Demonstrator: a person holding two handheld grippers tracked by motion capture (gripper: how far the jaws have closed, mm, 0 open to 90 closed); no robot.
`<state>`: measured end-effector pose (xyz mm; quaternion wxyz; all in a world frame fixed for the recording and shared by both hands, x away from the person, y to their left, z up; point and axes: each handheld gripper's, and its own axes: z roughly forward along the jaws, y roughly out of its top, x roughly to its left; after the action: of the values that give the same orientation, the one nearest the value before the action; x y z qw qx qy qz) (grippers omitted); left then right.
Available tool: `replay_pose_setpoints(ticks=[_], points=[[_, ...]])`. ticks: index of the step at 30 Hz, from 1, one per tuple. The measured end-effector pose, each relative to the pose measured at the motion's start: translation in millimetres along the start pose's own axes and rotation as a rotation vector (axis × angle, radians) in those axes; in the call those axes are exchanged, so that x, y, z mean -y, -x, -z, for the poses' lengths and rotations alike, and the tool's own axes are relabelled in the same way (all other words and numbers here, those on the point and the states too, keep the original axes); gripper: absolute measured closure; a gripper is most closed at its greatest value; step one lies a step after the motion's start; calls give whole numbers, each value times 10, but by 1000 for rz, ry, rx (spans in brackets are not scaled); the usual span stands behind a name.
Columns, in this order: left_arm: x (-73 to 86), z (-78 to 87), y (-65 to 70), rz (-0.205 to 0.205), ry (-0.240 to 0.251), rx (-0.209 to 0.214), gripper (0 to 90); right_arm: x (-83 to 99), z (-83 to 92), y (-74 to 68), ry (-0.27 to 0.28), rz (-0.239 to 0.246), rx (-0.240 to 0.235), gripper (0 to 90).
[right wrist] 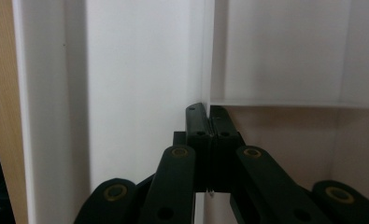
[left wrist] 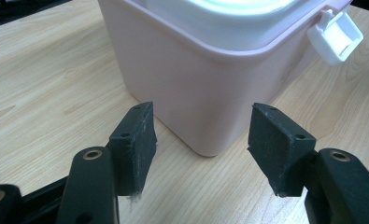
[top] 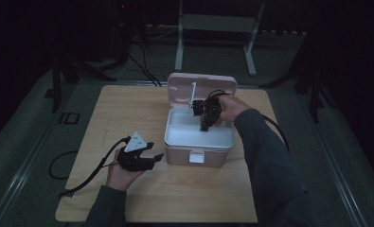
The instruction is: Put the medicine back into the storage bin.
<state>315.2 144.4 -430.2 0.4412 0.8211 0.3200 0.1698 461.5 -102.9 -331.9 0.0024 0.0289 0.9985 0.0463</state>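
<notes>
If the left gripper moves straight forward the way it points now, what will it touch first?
Probably the pink box: its near corner stands straight ahead between the open jaws of the left gripper, with bare wooden table before it. Exact gap unclear.

I see a light wood table (top: pixel 128 113), grain running lengthwise, rounded corners, sitting on a grey floor (top: pixel 28 118). One thing stands directly on it: a pink box (top: pixel 199 153) with lid (top: pixel 202 87) up and a white latch (top: pixel 197 157) on its front wall (the side nearest me). Box sits right of table centre, toward the far edge. Tabletop left of the box is bare wood; same for the strip in front of it.
</notes>
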Motion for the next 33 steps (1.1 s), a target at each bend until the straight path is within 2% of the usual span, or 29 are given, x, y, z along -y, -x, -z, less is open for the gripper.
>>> replay_pose_setpoints(ticks=[9,14,22,28,31,33], points=[[4,-24,5,1,-3,3,410,-59,-117,6,-6,32,12,893],[3,-22,1,2,-5,3,410,-60,-156,9,-7,86,22,891],[1,-10,-8,-2,-7,0,410,-55,-178,0,-8,104,24,878],[-1,6,-23,4,1,-5,410,-32,-122,3,14,74,42,724],[-15,32,-37,5,5,-8,410,36,-18,-14,59,49,60,683],[-25,52,-53,6,10,-9,411,113,60,-42,82,7,76,655]])
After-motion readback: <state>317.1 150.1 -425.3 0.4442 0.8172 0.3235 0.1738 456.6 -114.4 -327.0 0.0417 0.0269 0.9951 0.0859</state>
